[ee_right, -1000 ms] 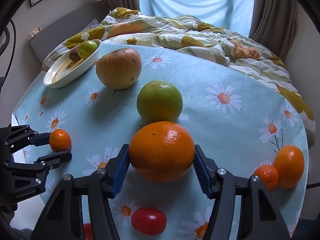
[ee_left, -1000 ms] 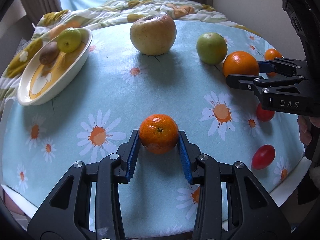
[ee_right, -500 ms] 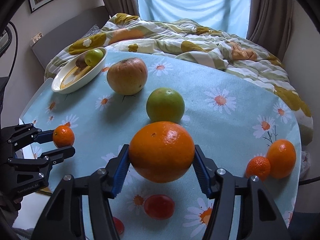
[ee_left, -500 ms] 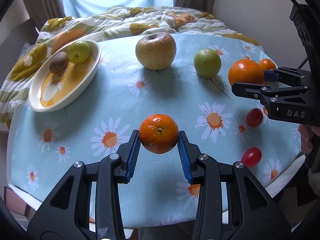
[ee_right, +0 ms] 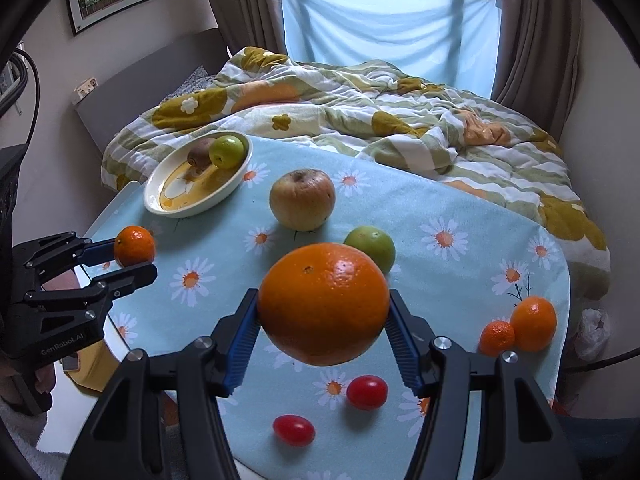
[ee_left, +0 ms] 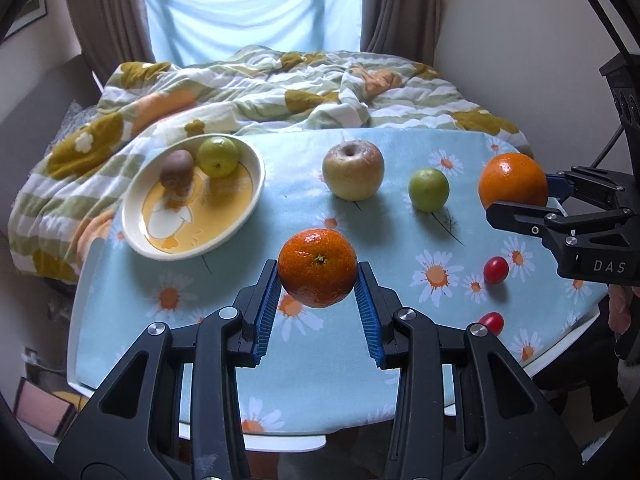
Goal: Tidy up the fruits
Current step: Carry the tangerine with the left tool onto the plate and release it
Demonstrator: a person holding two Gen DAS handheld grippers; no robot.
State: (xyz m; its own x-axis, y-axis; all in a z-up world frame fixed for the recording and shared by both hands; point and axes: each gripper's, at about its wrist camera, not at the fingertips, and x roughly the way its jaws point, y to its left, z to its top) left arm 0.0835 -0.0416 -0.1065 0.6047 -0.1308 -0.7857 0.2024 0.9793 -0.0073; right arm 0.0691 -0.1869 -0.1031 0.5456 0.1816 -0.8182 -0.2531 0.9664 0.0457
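Left gripper (ee_left: 318, 284) clamps a small mandarin (ee_left: 317, 266) between its blue pads, fruit held clear above the daisy-print tablecloth (ee_left: 384, 224). Right gripper (ee_right: 322, 328) clamps a big orange (ee_right: 323, 303) the same way, also off the table. In the left wrist view the right gripper sits at the right edge with the orange in it; in the right wrist view the left gripper is at the left edge with the mandarin.

On the table: oval dish (ee_left: 160, 246) at the far left, holding a kiwi (ee_left: 176, 168) and a small green fruit (ee_left: 218, 157) touching each other. A large yellowish apple (ee_left: 353, 175) near the middle back, a green fruit (ee_left: 428, 189) just to its right. Two cherry tomatoes (ee_right: 367, 392) on the near side, close together but apart. Another orange (ee_right: 533, 323) and a small mandarin (ee_right: 497, 337) touch at the right edge. Rumpled quilt (ee_right: 360, 112) on a bed behind the table.
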